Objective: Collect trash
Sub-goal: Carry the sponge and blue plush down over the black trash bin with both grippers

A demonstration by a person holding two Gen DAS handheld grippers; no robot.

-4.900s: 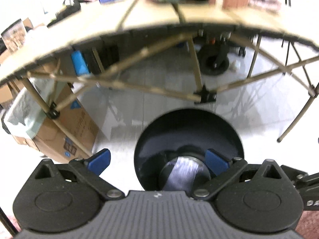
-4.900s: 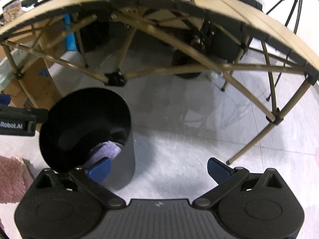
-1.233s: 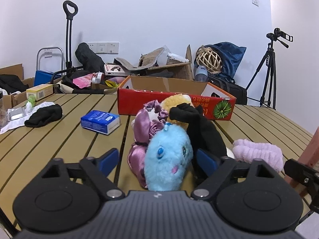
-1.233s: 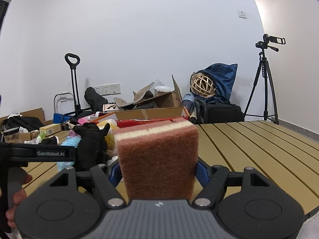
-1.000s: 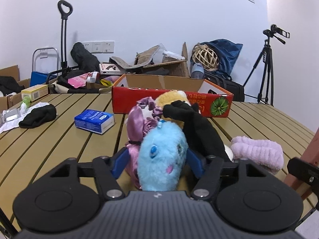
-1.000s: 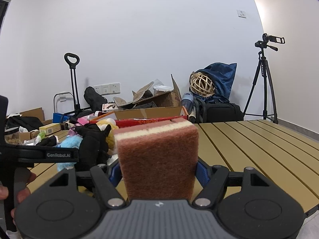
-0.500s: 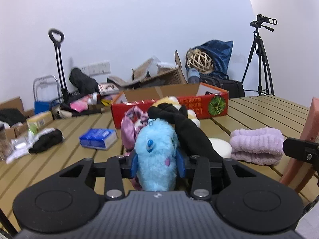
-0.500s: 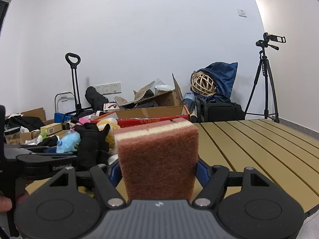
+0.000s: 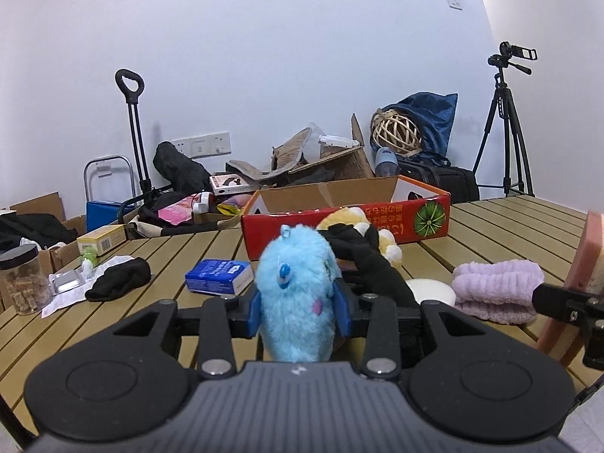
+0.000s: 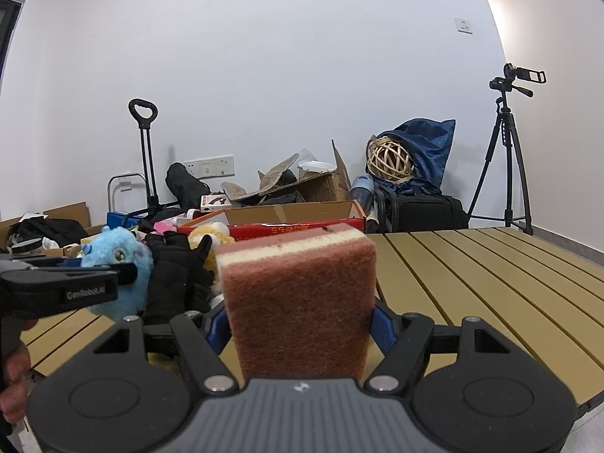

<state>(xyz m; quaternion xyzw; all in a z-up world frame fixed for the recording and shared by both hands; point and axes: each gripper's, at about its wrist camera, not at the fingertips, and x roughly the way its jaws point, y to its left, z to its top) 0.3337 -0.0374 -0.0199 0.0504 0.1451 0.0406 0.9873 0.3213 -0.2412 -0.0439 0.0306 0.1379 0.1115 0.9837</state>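
jaws: left gripper (image 9: 298, 311) pinches blue plush toy (image 9: 296, 294), right gripper (image 10: 300, 326) clamps sponge (image 10: 298, 305), above slatted table (image 10: 472, 275).

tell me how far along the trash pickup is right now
Nothing visible counts as finished; no bin is in view. In hand: the left gripper has just closed on the blue plush toy, and the right gripper grips the sponge. Left on the table: black glove, blue box, purple cloth.

The left tongs (image 10: 124, 275) arm reads "GenRobot.AI".
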